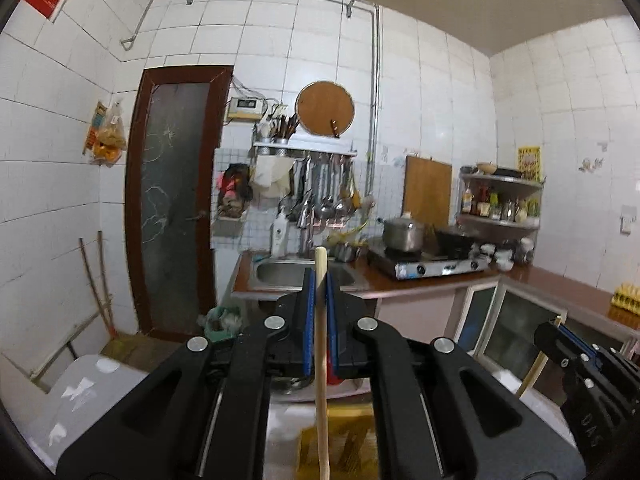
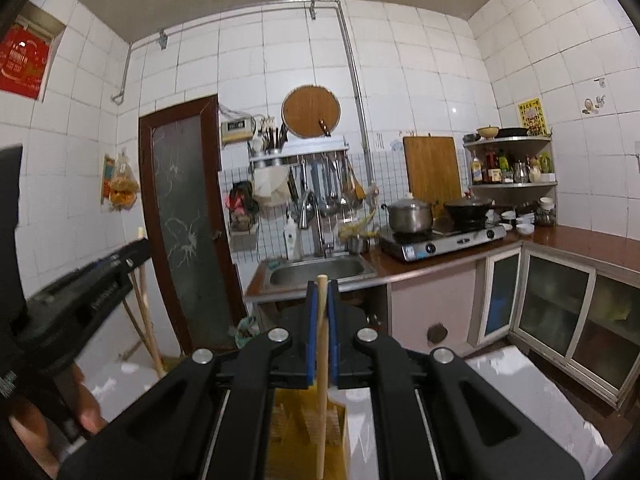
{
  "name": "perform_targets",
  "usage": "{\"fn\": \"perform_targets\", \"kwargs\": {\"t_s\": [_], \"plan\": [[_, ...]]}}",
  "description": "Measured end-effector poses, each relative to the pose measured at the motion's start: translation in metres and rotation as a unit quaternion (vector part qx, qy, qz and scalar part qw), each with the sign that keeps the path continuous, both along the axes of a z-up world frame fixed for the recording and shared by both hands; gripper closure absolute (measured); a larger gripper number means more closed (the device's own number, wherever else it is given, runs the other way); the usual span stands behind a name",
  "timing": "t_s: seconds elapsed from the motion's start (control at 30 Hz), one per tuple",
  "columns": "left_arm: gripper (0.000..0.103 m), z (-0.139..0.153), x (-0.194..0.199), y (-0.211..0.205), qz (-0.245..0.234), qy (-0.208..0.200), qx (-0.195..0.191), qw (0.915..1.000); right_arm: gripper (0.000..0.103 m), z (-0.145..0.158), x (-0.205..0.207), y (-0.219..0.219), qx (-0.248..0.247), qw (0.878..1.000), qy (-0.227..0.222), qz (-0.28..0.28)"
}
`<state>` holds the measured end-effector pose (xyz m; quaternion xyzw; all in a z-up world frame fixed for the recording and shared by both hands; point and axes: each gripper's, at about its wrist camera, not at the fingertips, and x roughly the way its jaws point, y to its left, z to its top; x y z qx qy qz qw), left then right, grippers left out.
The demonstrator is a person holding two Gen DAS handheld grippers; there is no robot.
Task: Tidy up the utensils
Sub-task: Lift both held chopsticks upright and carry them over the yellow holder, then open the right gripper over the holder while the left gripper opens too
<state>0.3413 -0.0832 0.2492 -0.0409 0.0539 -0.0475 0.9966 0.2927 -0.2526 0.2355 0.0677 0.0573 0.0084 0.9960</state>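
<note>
My left gripper (image 1: 320, 280) is shut on a pale wooden chopstick (image 1: 321, 360) that stands upright between its blue pads, tip above the fingers. My right gripper (image 2: 322, 290) is shut on a second wooden chopstick (image 2: 322, 380), also upright. Below both grippers sits a yellow wooden utensil box (image 2: 308, 436) with slots on a white surface; it also shows in the left wrist view (image 1: 340, 440). The chopsticks' lower ends reach down toward the box. The right gripper appears at the right edge of the left wrist view (image 1: 560, 340), and the left gripper at the left of the right wrist view (image 2: 100, 272).
Ahead is a kitchen counter (image 2: 440, 264) with a steel sink (image 2: 316, 272), a gas stove (image 2: 440, 240) with a pot and a wok, and hanging utensils (image 2: 328, 184). A corner shelf (image 2: 512, 160) holds bottles. A brown door (image 2: 184, 220) stands at left. Glass-fronted cabinets (image 2: 560, 312) run along the right.
</note>
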Motion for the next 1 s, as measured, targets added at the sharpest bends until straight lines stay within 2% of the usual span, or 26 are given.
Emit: {"fn": "perform_targets", "kwargs": {"t_s": [0.13, 0.23, 0.33, 0.47, 0.63, 0.67, 0.7, 0.77, 0.8, 0.83, 0.87, 0.9, 1.0], "plan": [[0.099, 0.000, 0.028, -0.003, -0.003, -0.011, -0.013, 0.9998, 0.098, 0.011, 0.019, 0.001, 0.002, 1.000, -0.012, -0.001], [0.099, -0.009, 0.041, -0.007, -0.007, -0.012, -0.013, 0.9998, 0.098, 0.005, 0.034, 0.002, 0.002, 1.000, -0.012, 0.000], [0.099, -0.026, 0.057, -0.014, -0.006, -0.006, -0.003, 1.0000, 0.098, -0.009, 0.051, 0.004, -0.004, 1.000, -0.003, 0.000], [0.099, -0.059, 0.079, -0.011, -0.005, 0.027, -0.008, 0.9996, 0.098, -0.036, 0.074, 0.003, -0.007, 1.000, 0.020, -0.002], [0.098, -0.093, 0.088, -0.003, 0.004, 0.065, 0.002, 0.9979, 0.097, -0.074, 0.092, 0.001, -0.017, 0.997, 0.069, 0.004], [0.091, -0.096, 0.087, -0.002, 0.003, 0.072, 0.001, 0.9974, 0.097, -0.079, 0.092, 0.001, -0.019, 0.997, 0.076, 0.006], [0.075, -0.097, 0.085, 0.003, 0.003, 0.078, -0.001, 0.9969, 0.097, -0.082, 0.091, -0.001, -0.018, 0.997, 0.080, 0.006], [0.051, -0.092, 0.072, 0.009, 0.014, 0.074, -0.001, 0.9971, 0.096, -0.083, 0.085, -0.005, -0.015, 0.996, 0.091, -0.001], [0.043, -0.089, 0.063, 0.013, 0.019, 0.064, 0.002, 0.9978, 0.084, -0.083, 0.081, -0.007, -0.013, 0.995, 0.095, -0.004], [0.038, -0.083, 0.050, 0.017, 0.023, 0.054, 0.007, 0.9983, 0.059, -0.081, 0.076, -0.010, -0.011, 0.995, 0.099, -0.007], [0.026, -0.079, 0.042, 0.019, 0.025, 0.049, 0.010, 0.9984, 0.048, -0.079, 0.067, -0.015, -0.006, 0.995, 0.100, -0.013], [0.016, -0.075, 0.032, 0.022, 0.028, 0.046, 0.010, 0.9985, 0.043, -0.078, 0.060, -0.019, -0.005, 0.995, 0.096, -0.019], [0.004, -0.065, -0.005, 0.033, 0.048, 0.025, 0.023, 0.9983, 0.043, -0.075, 0.036, -0.026, -0.007, 0.995, 0.101, -0.025]]}}
